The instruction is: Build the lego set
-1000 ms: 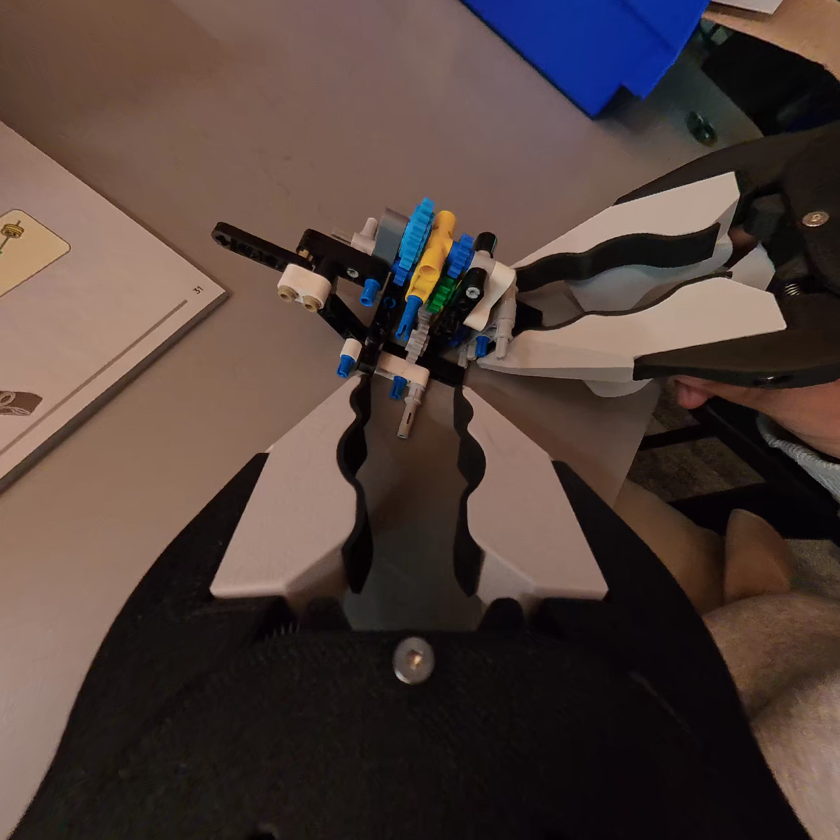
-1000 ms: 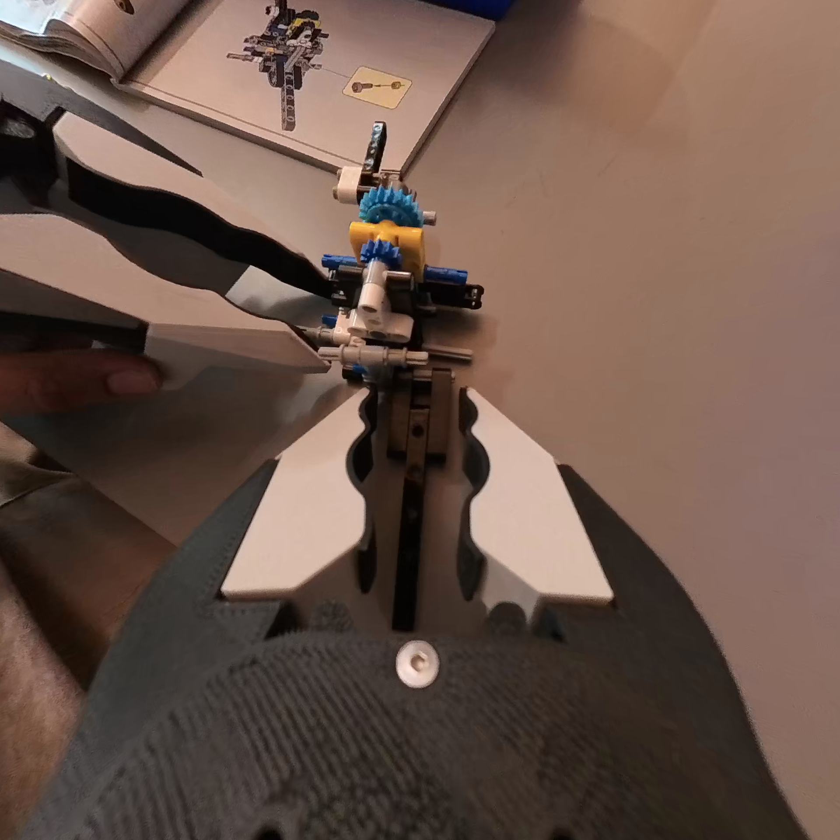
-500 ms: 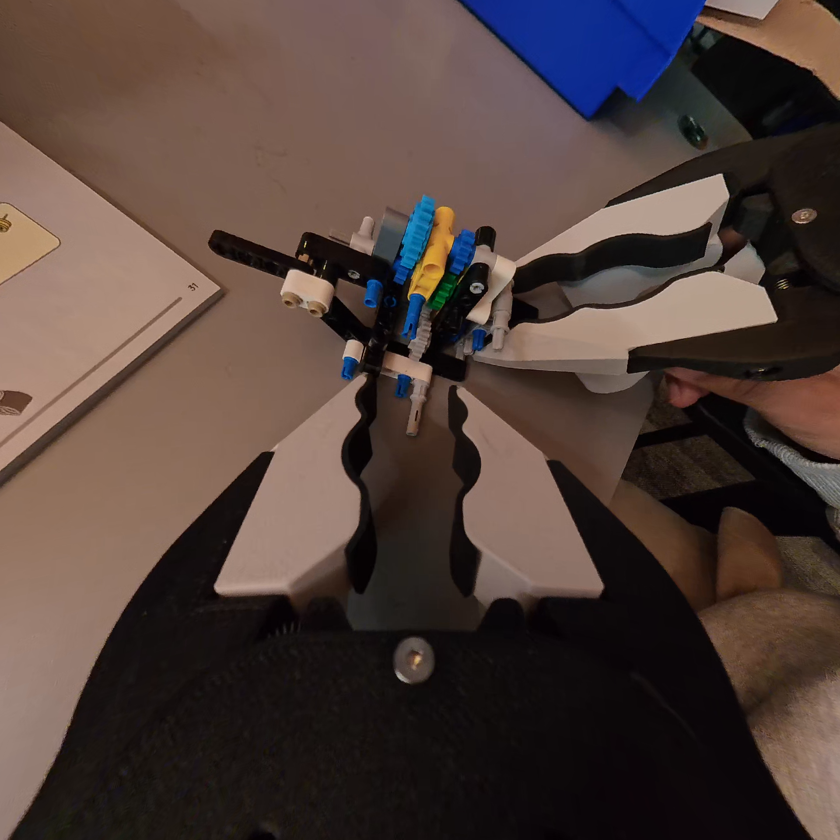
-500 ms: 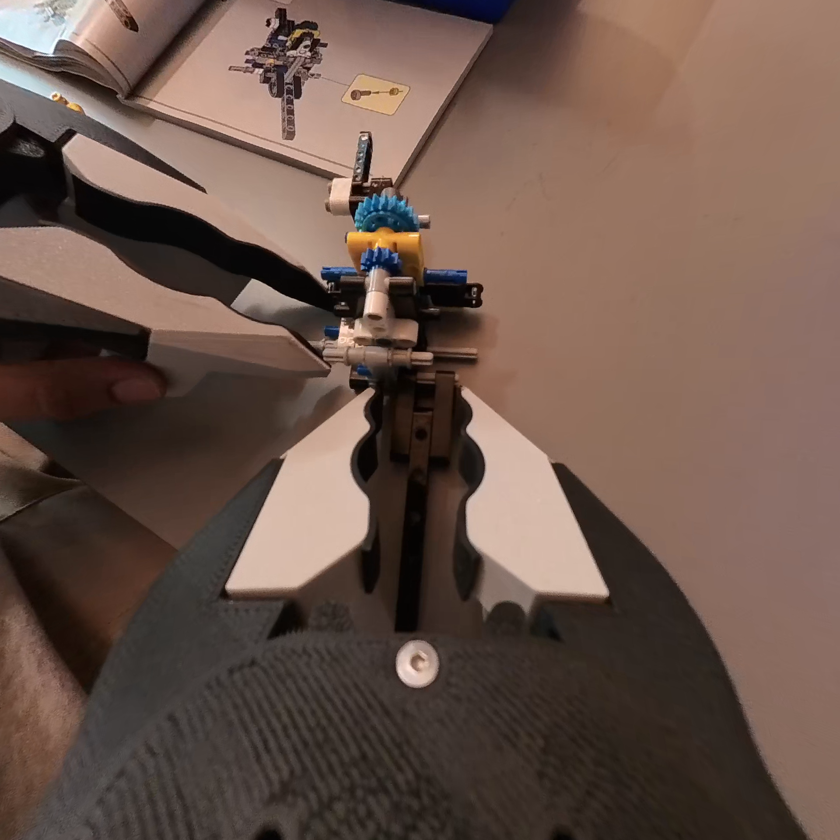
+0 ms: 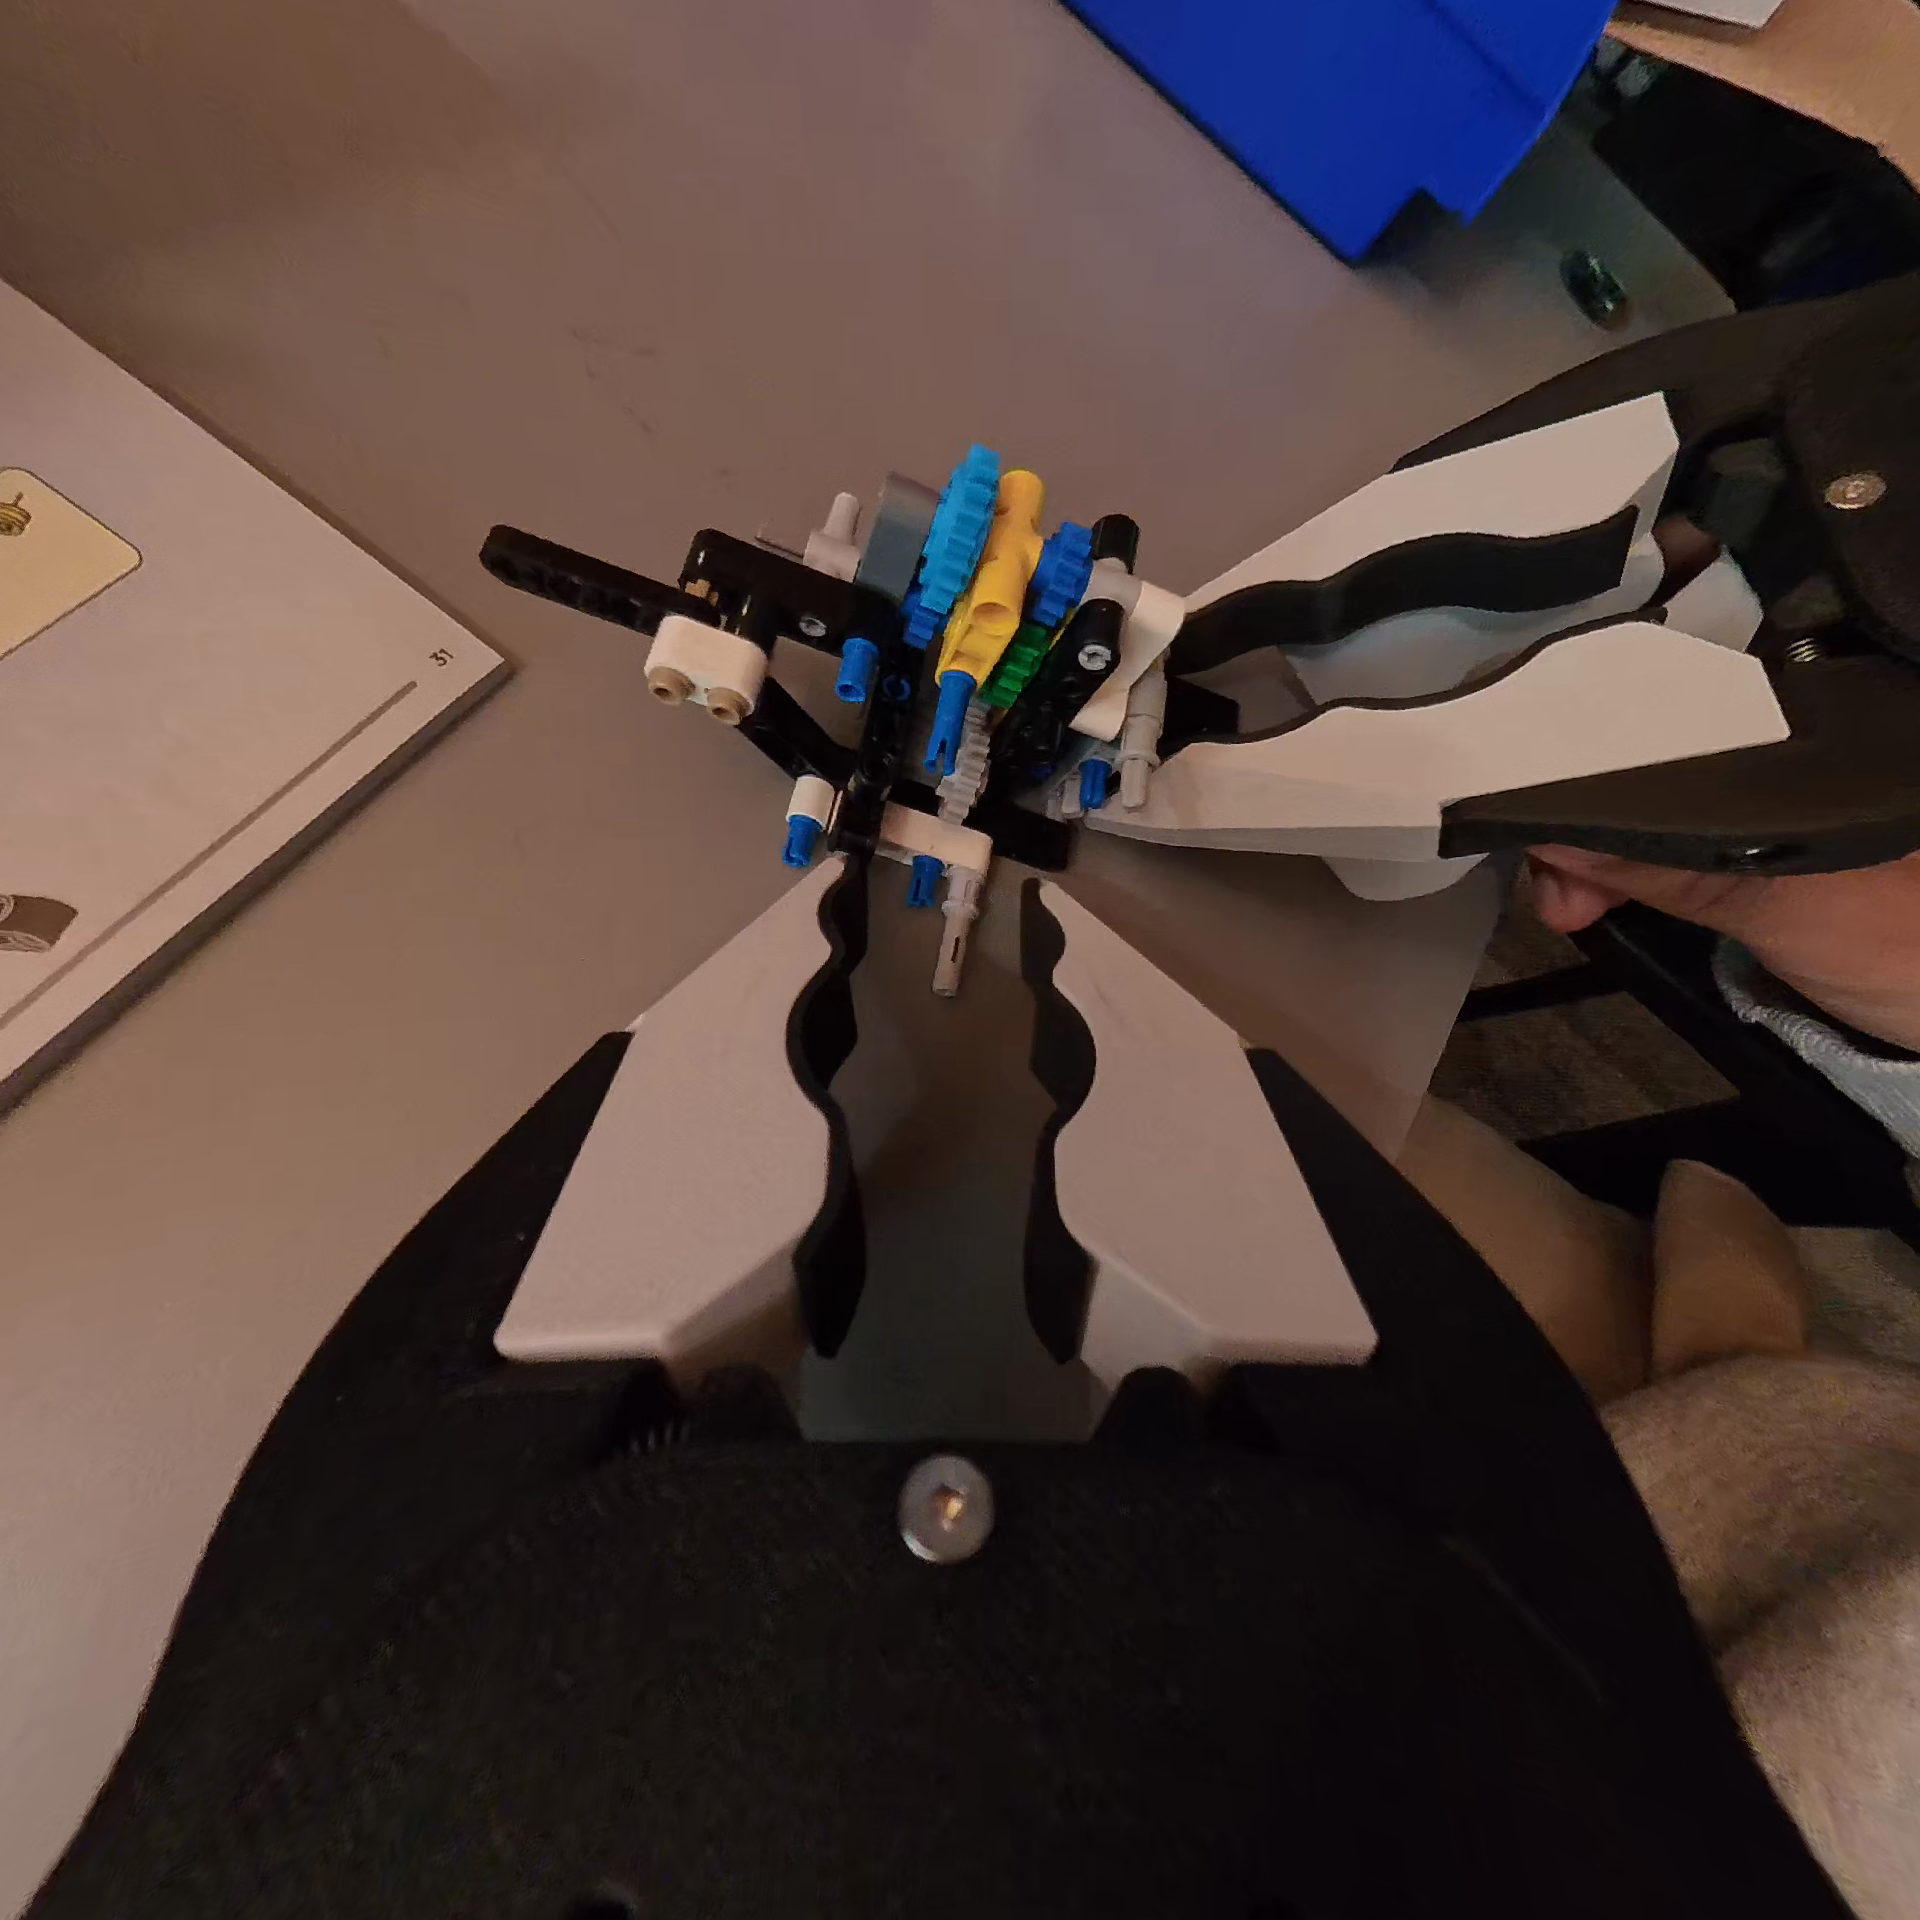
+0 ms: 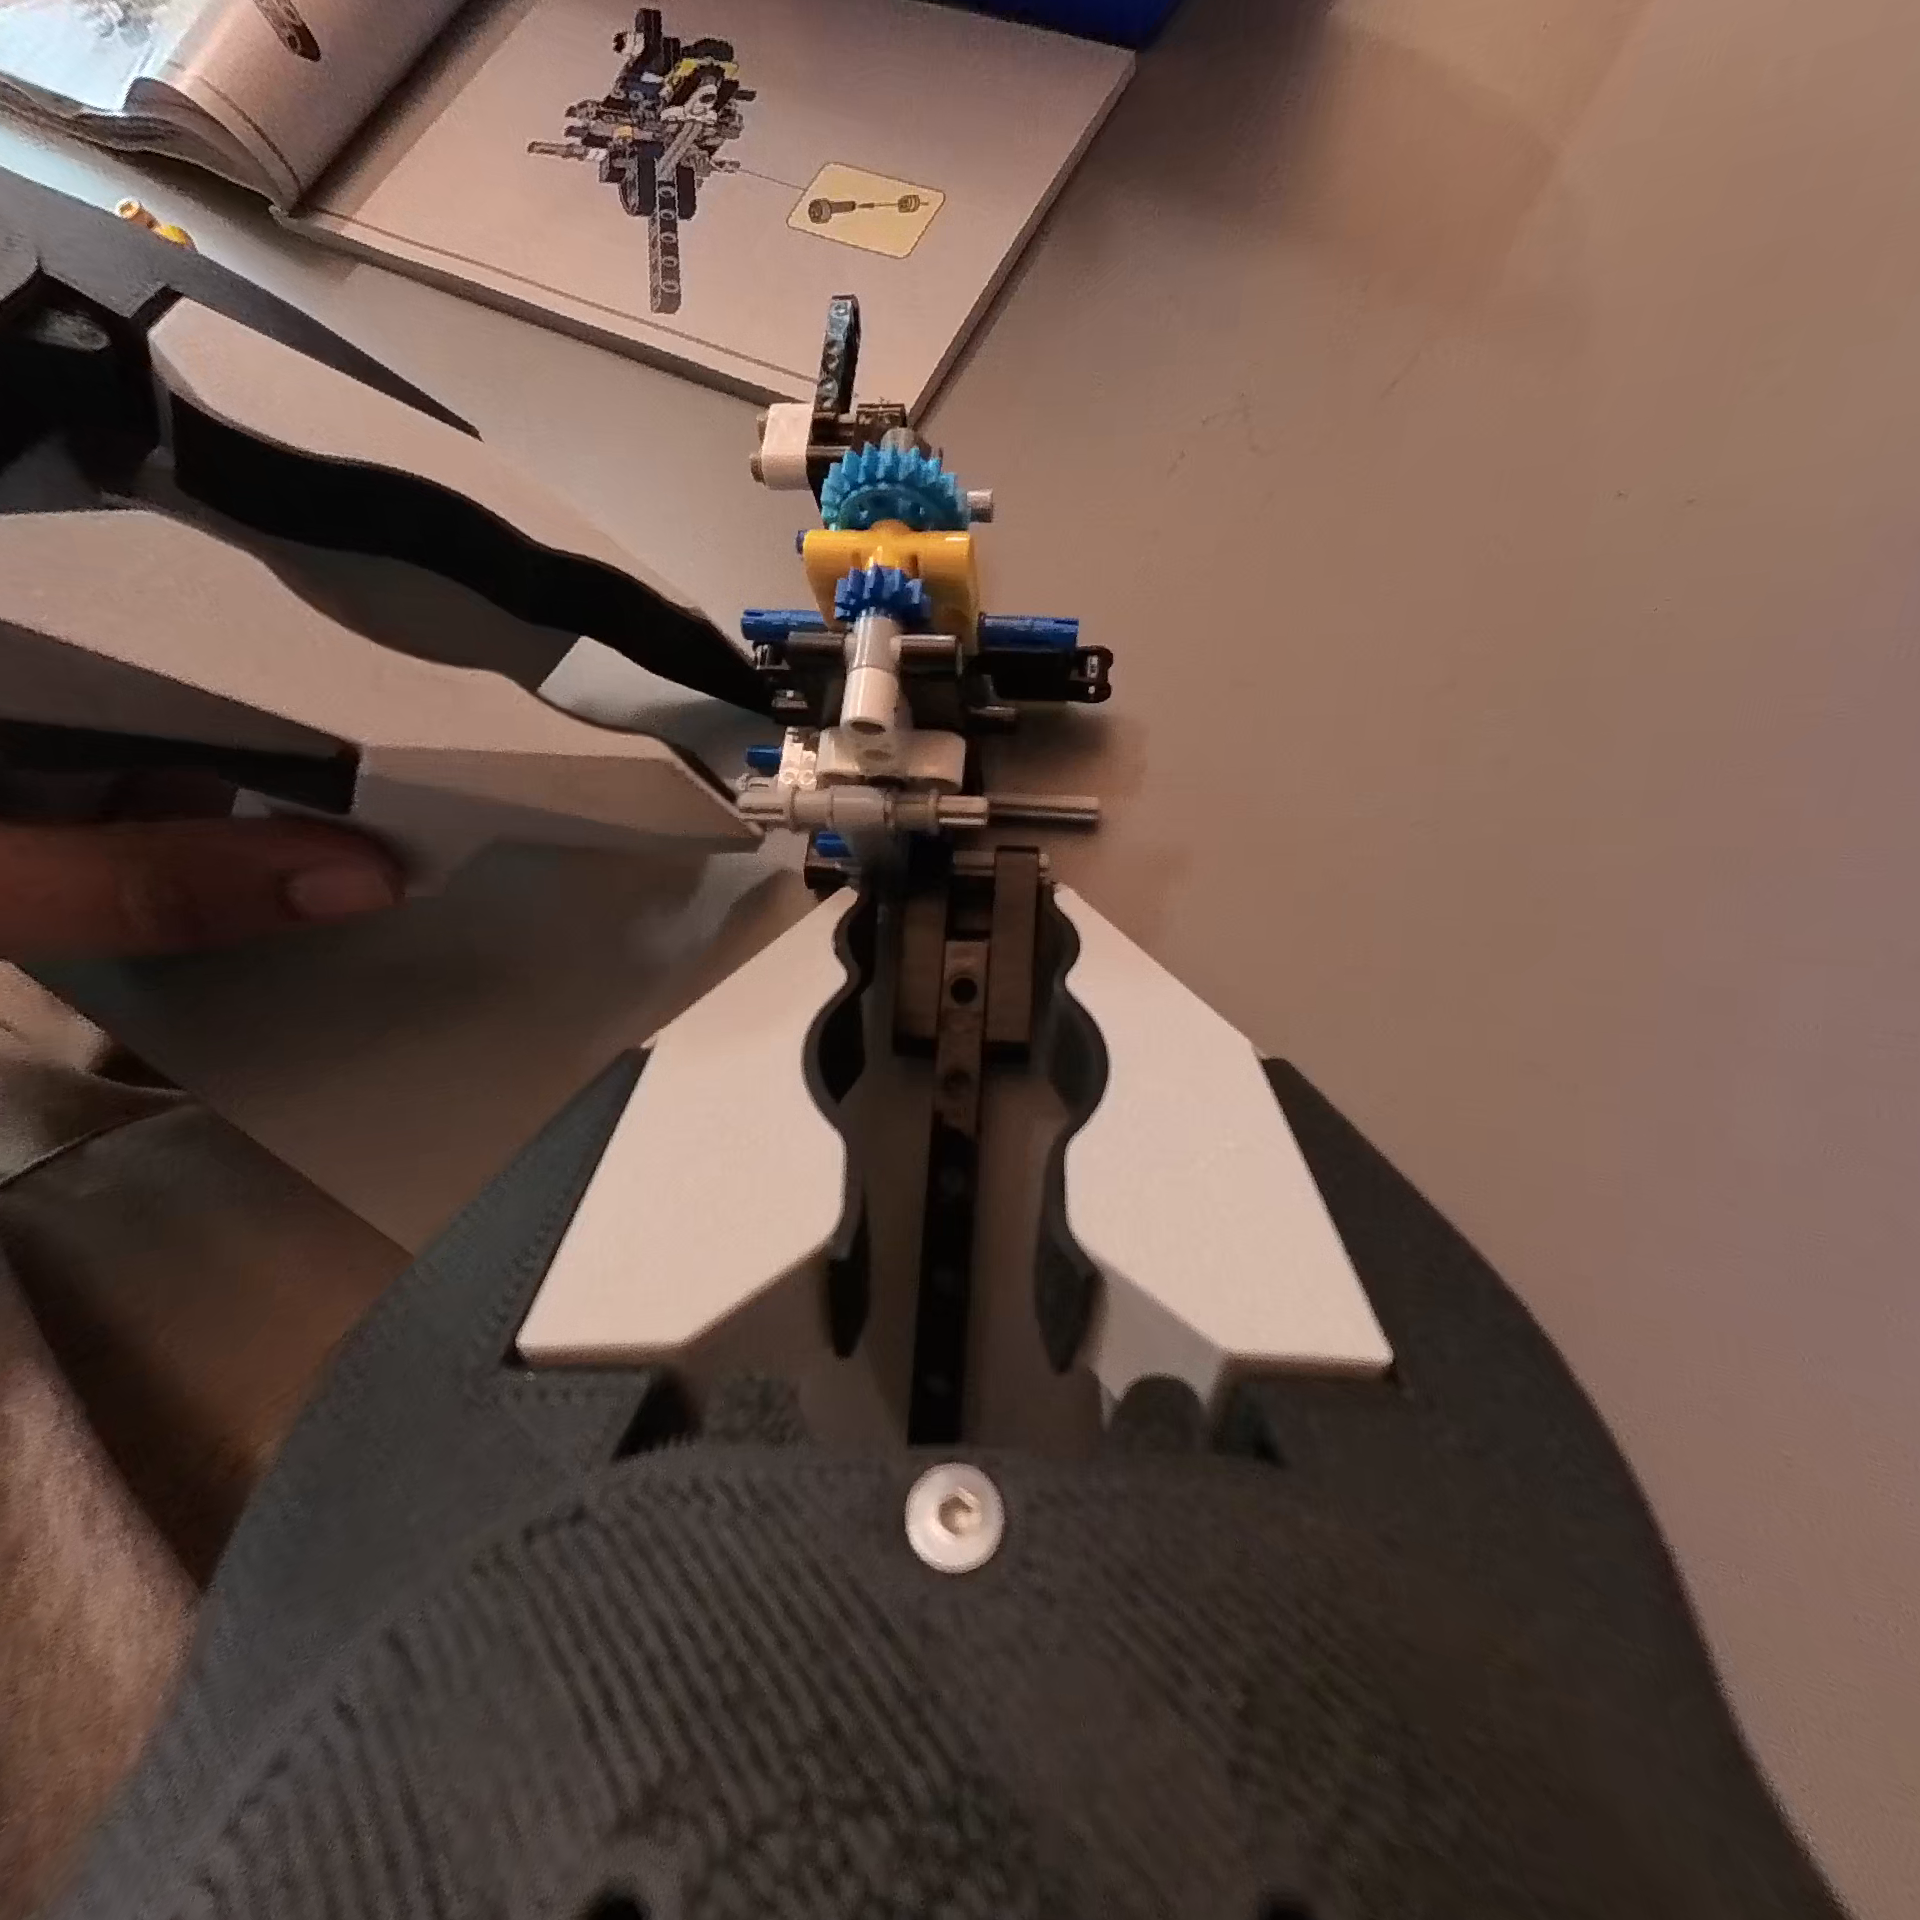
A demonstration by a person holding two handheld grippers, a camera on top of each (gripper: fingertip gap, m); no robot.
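Note:
The lego assembly (image 5: 977,644) is a black beam frame with blue gears, a yellow connector, white pieces and blue pins. It is held over the grey table. My left gripper (image 5: 935,883) is closed onto its near black crossbar, and a light grey pin (image 5: 954,935) hangs between the fingers. In the right wrist view the left gripper (image 6: 758,748) comes in from the left against the assembly (image 6: 894,644). My right gripper (image 6: 956,904) is shut on the black beam frame at the assembly's end. It also shows at the right of the left wrist view (image 5: 1132,727).
An open instruction booklet (image 5: 208,727) lies on the table to the left, and shows beyond the assembly in the right wrist view (image 6: 727,208). A blue bin (image 5: 1351,94) stands at the far right. The table edge and a person's hand (image 5: 1662,914) are at the right.
My left gripper's jaws have narrowed onto the near crossbar of the assembly. The assembly and right gripper have shifted only slightly.

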